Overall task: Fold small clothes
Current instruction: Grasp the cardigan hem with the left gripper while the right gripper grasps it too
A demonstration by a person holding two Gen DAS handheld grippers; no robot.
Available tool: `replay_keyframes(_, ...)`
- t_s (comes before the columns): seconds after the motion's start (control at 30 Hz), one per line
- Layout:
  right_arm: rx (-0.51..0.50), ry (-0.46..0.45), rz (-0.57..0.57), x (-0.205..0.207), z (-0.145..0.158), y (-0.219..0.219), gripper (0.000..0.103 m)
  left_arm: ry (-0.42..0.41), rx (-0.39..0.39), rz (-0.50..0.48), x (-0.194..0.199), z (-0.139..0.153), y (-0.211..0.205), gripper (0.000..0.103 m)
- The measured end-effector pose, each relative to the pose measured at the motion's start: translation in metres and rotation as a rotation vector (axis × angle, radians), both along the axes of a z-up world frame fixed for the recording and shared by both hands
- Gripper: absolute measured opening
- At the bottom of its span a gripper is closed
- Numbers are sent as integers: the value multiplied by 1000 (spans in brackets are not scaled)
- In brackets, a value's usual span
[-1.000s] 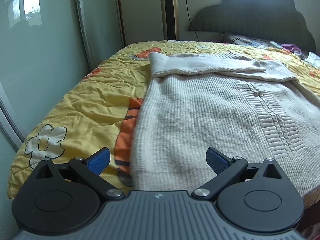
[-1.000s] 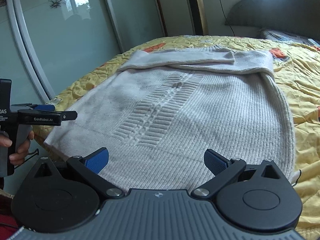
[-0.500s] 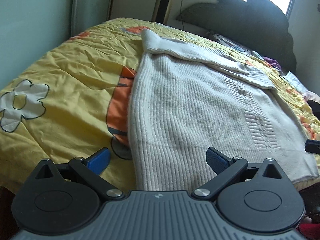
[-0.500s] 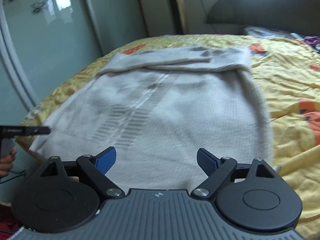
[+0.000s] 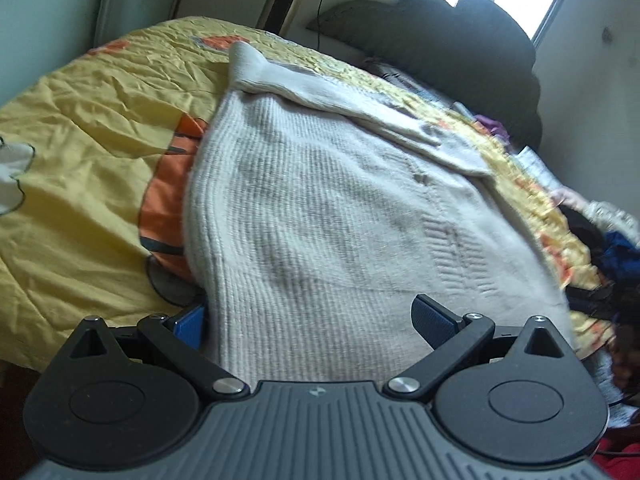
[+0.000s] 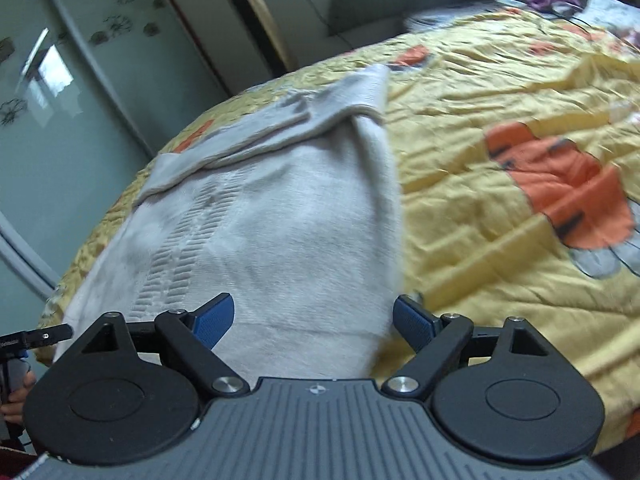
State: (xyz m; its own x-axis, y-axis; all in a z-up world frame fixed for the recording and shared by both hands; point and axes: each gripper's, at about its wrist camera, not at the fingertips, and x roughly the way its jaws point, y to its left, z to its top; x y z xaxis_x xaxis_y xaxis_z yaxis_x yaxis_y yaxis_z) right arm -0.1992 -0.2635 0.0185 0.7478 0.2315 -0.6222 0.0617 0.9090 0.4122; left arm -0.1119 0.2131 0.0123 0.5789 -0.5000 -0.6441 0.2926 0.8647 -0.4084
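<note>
A cream knitted sweater (image 5: 320, 208) lies flat on the yellow quilt, its sleeves folded across the far end. In the left wrist view my left gripper (image 5: 312, 320) is open, its jaws straddling the sweater's near left corner at the hem. The left blue pad (image 5: 188, 322) sits beside the sweater's left edge. In the right wrist view the sweater (image 6: 280, 220) fills the centre, and my right gripper (image 6: 312, 320) is open, its jaws straddling the near right corner. The left gripper's tip (image 6: 36, 336) shows at the left edge.
The yellow quilt (image 6: 500, 200) with orange patches covers the bed. A dark headboard (image 5: 448, 36) stands at the far end, with a pile of clothes (image 5: 612, 240) at the right. Glass wardrobe doors (image 6: 60, 100) and a gold tower fan (image 6: 256, 20) stand left.
Both grippers have moved forward and down onto the sweater's near hem and tilted outward. The jaws have stayed open.
</note>
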Motion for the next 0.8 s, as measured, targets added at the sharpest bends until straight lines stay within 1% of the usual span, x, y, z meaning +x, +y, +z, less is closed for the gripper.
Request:
replay_keyframes(0.03, 5, 5, -21, -2, -2, -5, 81, 2, -22, 4, 2, -1, 1, 102)
replay_keyframes(0.1, 49, 19, -28, -7, -6, -15, 68, 4, -72, 5, 2, -3, 8, 102)
replay_keyframes(0.17, 108, 24, -1, -11, -10, -18, 65, 9, -109, 0, 2, -4, 11, 102)
replay_keyframes(0.27, 205, 42, 97, -10, -17, -5, 59, 13, -145, -16, 2, -6, 14, 102)
replay_keyframes(0.37, 273, 54, 188, -3, -25, 19, 55, 12, -158, -40, 0, -7, 13, 102)
replay_keyframes(0.43, 291, 59, 229, 3, -28, 33, 51, 5, -144, -62, -3, -7, 10, 102)
replay_keyframes(0.47, 293, 58, 239, 6, -29, 38, 46, -2, -130, -70, -4, -7, 8, 101)
replay_keyframes(0.5, 295, 60, 246, 8, -29, 42, 41, -10, -112, -71, -6, -6, 6, 96)
replay_keyframes(0.53, 299, 62, 249, 12, -30, 45, 38, -17, -89, -70, -8, -5, 4, 87)
replay_keyframes(0.57, 297, 64, 248, 14, -30, 47, 29, -18, -73, -72, -9, -5, 3, 79)
replay_keyframes(0.6, 288, 65, 244, 16, -31, 50, 22, -9, -66, -75, -8, -5, 3, 57)
replay_keyframes(0.63, 283, 68, 245, 17, -32, 53, 21, 13, -68, -79, -6, -6, 3, 38)
replay_keyframes(0.67, 278, 63, 246, 17, -32, 54, 19, 30, -70, -79, -4, -7, 3, 33)
replay_keyframes(0.73, 268, 55, 249, 17, -31, 56, 18, 30, -56, -68, -4, -7, 2, 22)
replay_keyframes(0.8, 255, 45, 251, 16, -29, 56, 17, 17, -29, -57, -6, -4, -1, 19)
